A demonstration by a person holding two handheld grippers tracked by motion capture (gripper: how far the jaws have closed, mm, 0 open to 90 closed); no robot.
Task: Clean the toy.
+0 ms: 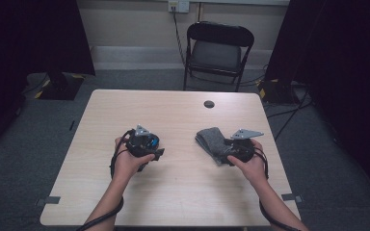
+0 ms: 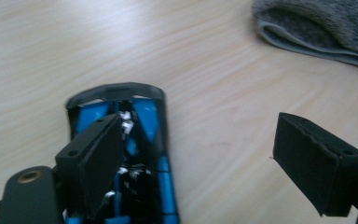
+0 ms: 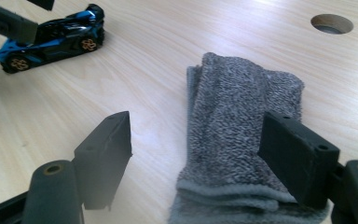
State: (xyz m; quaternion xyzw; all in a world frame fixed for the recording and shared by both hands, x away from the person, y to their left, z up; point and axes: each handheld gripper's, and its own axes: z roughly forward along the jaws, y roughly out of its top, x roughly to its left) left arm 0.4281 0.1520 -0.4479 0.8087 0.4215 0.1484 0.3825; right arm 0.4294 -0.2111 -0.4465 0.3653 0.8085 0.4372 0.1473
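On the pale wooden bench (image 1: 125, 202), two things lie well apart: a blue and black toy car (image 3: 51, 39) at the left, a folded grey sock (image 3: 242, 130) at the right. The left tongs (image 2: 205, 154) stand released, jaws wide, one pad just above the car's roof, the other over bare wood; the car rests on its wheels, gripped by nothing. The right tongs (image 3: 205, 154) are spread too, poised over the sock's cuff end, one pad above the fabric, not pressing on it. Both items look set down and let go, so the placing seems done. What may remain is pulling both hands clear.
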